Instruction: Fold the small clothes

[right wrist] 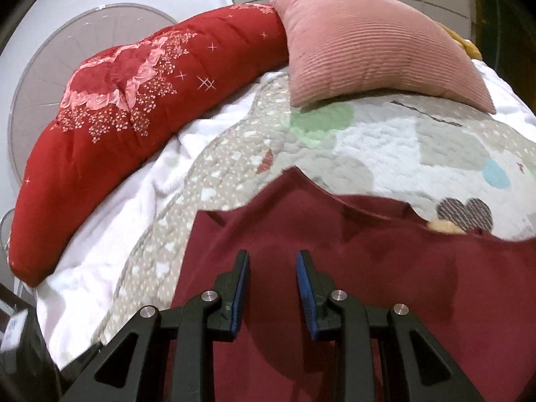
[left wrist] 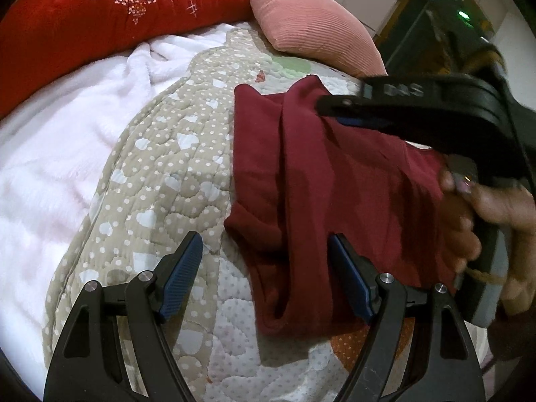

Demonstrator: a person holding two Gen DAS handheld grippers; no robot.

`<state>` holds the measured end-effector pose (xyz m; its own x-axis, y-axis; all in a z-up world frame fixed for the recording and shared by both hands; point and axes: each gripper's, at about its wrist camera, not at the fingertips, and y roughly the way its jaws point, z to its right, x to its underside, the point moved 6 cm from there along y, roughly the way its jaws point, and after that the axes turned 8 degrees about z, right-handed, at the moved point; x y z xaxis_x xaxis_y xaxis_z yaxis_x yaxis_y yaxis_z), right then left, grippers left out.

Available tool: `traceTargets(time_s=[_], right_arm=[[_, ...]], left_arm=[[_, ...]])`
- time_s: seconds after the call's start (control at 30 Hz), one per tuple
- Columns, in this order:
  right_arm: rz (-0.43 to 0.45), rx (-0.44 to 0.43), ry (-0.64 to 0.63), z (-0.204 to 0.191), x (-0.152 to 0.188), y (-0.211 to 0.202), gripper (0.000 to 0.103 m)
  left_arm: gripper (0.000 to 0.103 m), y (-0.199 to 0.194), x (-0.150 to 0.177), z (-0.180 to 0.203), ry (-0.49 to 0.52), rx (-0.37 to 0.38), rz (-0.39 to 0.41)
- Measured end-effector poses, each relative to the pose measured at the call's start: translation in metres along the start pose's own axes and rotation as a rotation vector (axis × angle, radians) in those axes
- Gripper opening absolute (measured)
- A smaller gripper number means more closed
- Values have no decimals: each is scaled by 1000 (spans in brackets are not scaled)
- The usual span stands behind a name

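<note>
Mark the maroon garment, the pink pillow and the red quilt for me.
maroon garment (right wrist: 385,268): right wrist view, flat middle of the cloth.
pink pillow (right wrist: 368,50): right wrist view, centre of its ribbed face.
red quilt (right wrist: 110,107): right wrist view, flowered middle section.

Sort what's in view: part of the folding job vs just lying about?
Job:
- maroon garment, partly folded on the quilt
- left gripper, open at the garment's edge
- right gripper, open over the garment

Lying about:
- pink ribbed cushion
- red floral comforter
- white fleece blanket
- patchwork quilt, just the work surface
</note>
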<state>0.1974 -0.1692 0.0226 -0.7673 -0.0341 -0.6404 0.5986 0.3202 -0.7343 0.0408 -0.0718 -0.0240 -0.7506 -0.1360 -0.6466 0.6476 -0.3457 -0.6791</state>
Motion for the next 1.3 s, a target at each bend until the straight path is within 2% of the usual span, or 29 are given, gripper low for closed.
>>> traceTargets(time_s=[0.27,0.43,0.47,0.53,0.6,0.67,0.8,0.97,1.07,1.1,1.17,1.23,1.3], right_arm=[[-47,37,-18,-9,-5,38,27],[-73,31,15,-9,-11,47,29],[-77,14,25,-10,-12,45,32],[-92,-27,36,-17,-11,41,54],[-115,-19,14,-25,-8,41,61],[-139,-5,-36,-36,-4,45,63],[-183,42,-97,-51,0,57,74],[-203,135,-169,-49,8,73,76],[-190,140,-221,-50,12,73,76],[-183,135,-221,-49,12,71,74],[-158,125,-210,-44,11,66,62],[-135,91,-172,-36,7,57,36],[-113,2,-110,-31,2,44,18]], left_arm=[[79,1,0,-3,-11,24,-9],[79,-3,0,-8,-75,68,-11],[79,-4,-1,-10,-87,76,-11],[79,-4,-1,-10,-96,81,-10],[79,-5,-1,-8,-89,77,-9],[79,-5,0,-7,-80,72,-6],[79,-7,2,-7,-81,74,-5],[79,-6,3,-5,-75,66,2],[79,-5,3,-4,-73,61,10],[80,-5,3,-4,-74,58,13],[82,-3,1,-2,-74,54,19],[86,-1,0,2,-71,52,29],[86,2,-2,5,-63,45,44]])
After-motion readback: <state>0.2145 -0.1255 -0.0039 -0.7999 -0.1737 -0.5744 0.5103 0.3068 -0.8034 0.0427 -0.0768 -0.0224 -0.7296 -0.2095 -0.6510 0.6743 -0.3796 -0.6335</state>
